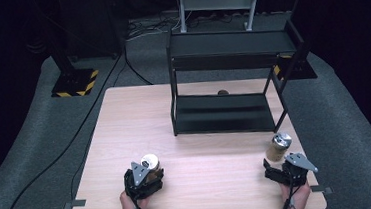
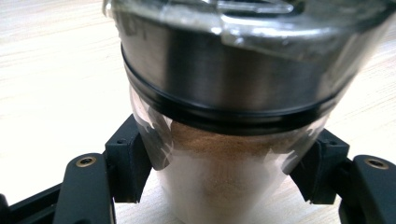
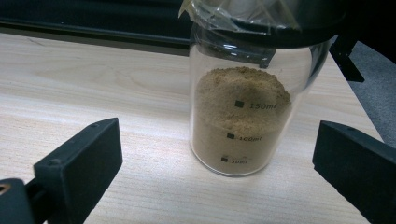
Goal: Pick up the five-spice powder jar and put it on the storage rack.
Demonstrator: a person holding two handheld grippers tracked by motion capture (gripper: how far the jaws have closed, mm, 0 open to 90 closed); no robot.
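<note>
Jar [image 2: 224, 140] clamped; shelf [image 1: 224, 114] beyond.

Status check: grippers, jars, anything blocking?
Left hand-held gripper shut on left jar. Right hand-held gripper open, right jar ahead, untouched. Nothing blocking.

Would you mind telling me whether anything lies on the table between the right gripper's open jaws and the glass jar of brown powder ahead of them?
Nothing: the right gripper view shows bare pale wooden tabletop between right gripper and glass jar.
</note>
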